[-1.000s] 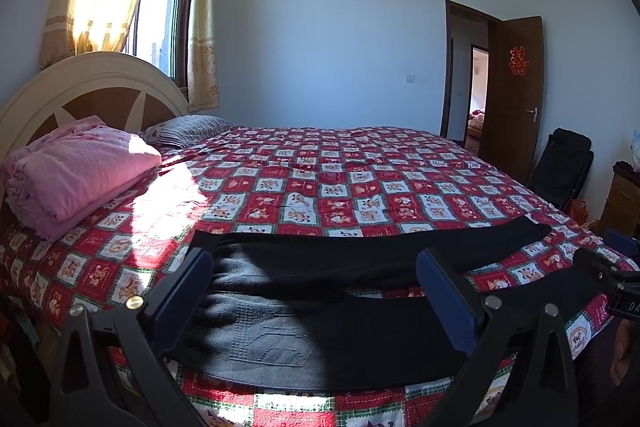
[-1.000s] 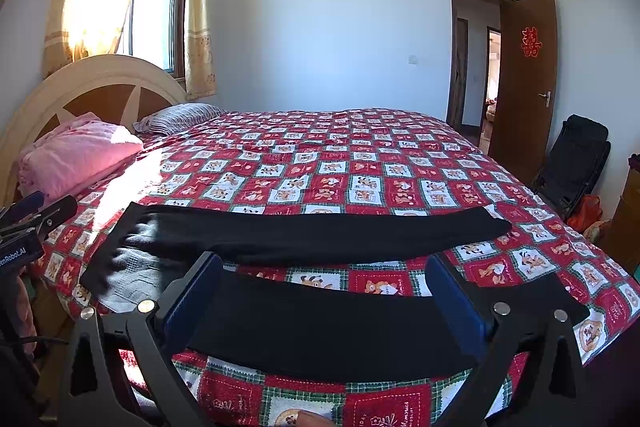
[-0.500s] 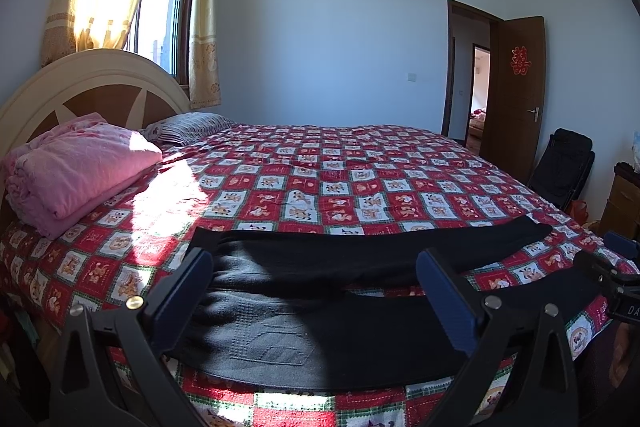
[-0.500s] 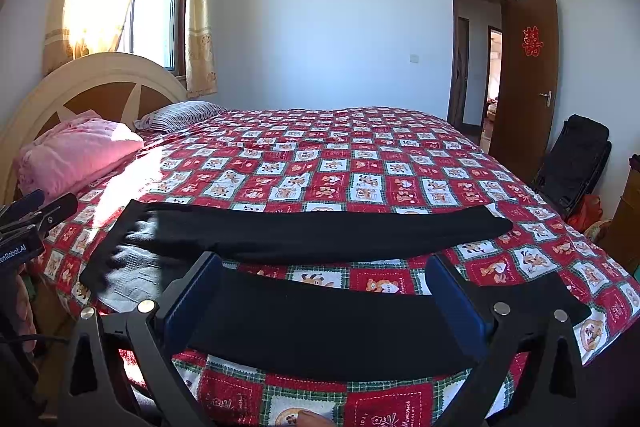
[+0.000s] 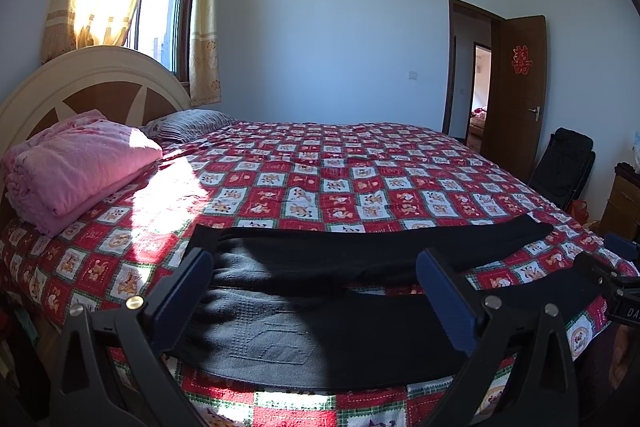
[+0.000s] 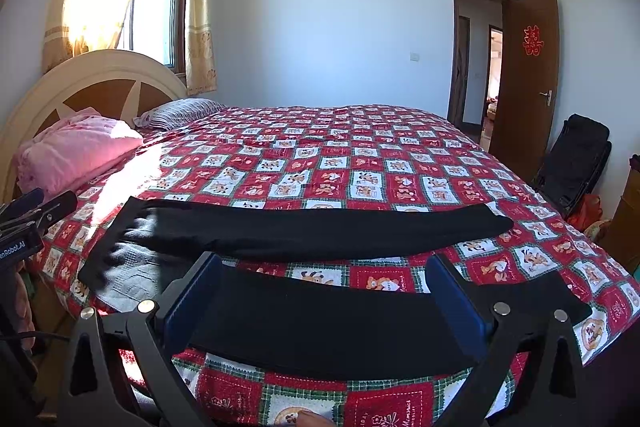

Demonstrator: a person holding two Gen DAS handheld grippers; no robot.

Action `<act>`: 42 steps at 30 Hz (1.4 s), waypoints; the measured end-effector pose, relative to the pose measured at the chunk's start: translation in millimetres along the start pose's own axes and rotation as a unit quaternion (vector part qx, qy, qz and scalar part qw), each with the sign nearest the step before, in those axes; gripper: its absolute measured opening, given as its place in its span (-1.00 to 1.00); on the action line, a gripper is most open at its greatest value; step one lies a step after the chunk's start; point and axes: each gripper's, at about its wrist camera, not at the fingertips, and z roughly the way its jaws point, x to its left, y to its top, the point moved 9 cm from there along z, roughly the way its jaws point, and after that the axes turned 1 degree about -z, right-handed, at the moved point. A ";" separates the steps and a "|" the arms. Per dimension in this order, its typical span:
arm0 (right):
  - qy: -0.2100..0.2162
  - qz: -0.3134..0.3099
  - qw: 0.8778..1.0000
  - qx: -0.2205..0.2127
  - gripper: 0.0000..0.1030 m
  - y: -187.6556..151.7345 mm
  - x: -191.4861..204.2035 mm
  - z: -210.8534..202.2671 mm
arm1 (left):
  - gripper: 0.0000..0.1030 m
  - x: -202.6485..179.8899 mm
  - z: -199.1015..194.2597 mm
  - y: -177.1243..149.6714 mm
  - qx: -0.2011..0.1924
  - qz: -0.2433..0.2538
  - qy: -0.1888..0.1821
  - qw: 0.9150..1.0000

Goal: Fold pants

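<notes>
**Pants Laid Out on Bed, No Fold Yet Made**

Black pants (image 6: 320, 233) were seen spread flat across the near edge of a bed (image 6: 360, 155), the waistband toward the headboard (image 6: 100, 83) and the two legs run out side by side toward the foot, a strip of red patterned quilt (image 5: 320, 179) showing between them. No fold was visible in either view; by that showing the task was judged to be at its very start, with the legs yet to be brought together and the length yet to be doubled over.

The left gripper (image 5: 316, 303) was held above the waist end, its blue-padded fingers (image 5: 182, 291) wide apart and nothing caught between them. The right gripper (image 6: 320, 303) was held over the nearer leg, likewise spread and empty. Neither could be said to be touching the cloth.

A folded pink blanket (image 5: 76, 167) and a striped pillow (image 5: 192, 121) were stacked by the headboard. No basket, drawer or other container for the pants was seen; a wooden cabinet (image 5: 624, 203) at the right edge was only partly in view, its contents not shown.
</notes>
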 end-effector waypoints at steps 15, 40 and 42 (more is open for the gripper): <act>-0.003 -0.003 1.000 0.012 0.98 -6.6 0.7 9.9 | 1.00 -0.7 10.5 -7.3 0.015 -0.002 -0.001 1.000; -0.054 0.050 0.988 0.138 0.97 -74.5 -85.5 132.9 | 0.60 191.0 252.0 -36.9 0.181 -0.029 0.068 0.981; -0.057 0.047 0.988 0.138 0.93 -70.9 -92.2 138.4 | 0.31 195.6 268.2 -43.1 0.199 -0.038 0.063 0.977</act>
